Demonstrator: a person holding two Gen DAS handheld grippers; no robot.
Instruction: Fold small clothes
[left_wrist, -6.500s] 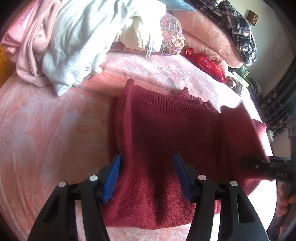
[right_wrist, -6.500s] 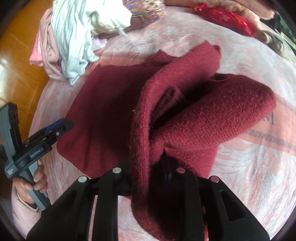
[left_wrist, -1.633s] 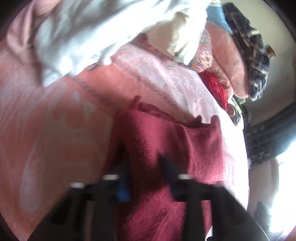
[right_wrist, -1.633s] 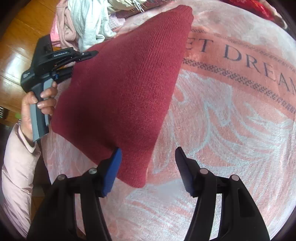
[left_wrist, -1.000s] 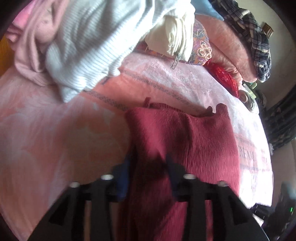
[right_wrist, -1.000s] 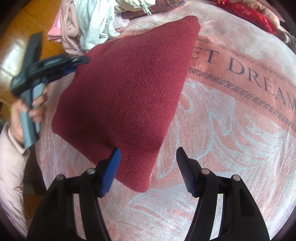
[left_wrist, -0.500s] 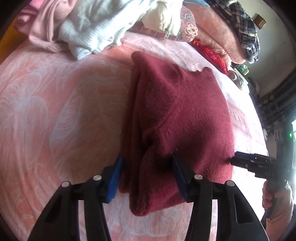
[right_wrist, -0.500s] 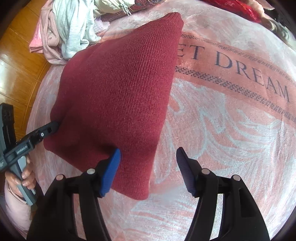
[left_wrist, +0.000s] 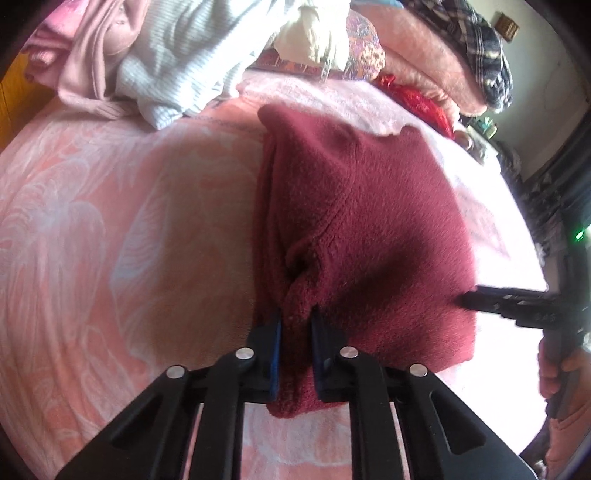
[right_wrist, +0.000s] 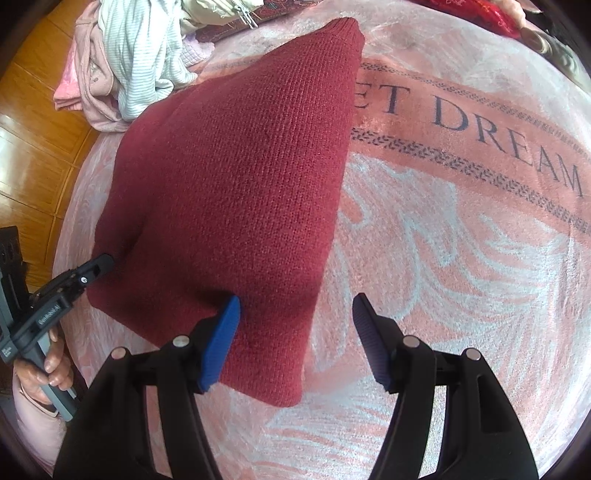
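Observation:
A folded dark red knit sweater (left_wrist: 369, 229) lies on the pink blanket (left_wrist: 110, 236). My left gripper (left_wrist: 295, 325) is shut on the sweater's near corner, with a bunch of knit pinched between its blue pads. In the right wrist view the sweater (right_wrist: 236, 177) lies flat as a wedge. My right gripper (right_wrist: 295, 321) is open over its near corner, left pad above the knit, right pad over the blanket (right_wrist: 461, 280). The left gripper also shows there (right_wrist: 99, 264) at the sweater's left edge. The right gripper shows in the left wrist view (left_wrist: 465, 299) at the sweater's right edge.
A heap of unfolded clothes, pale striped and pink (left_wrist: 147, 62), lies at the far side, with folded blankets and a plaid shirt (left_wrist: 472, 55) beyond. The heap also shows in the right wrist view (right_wrist: 136, 59). A wooden floor (right_wrist: 33, 122) lies past the left edge.
My left gripper has closed from open onto the sweater's near corner. The right gripper stays open over its corner and has barely moved.

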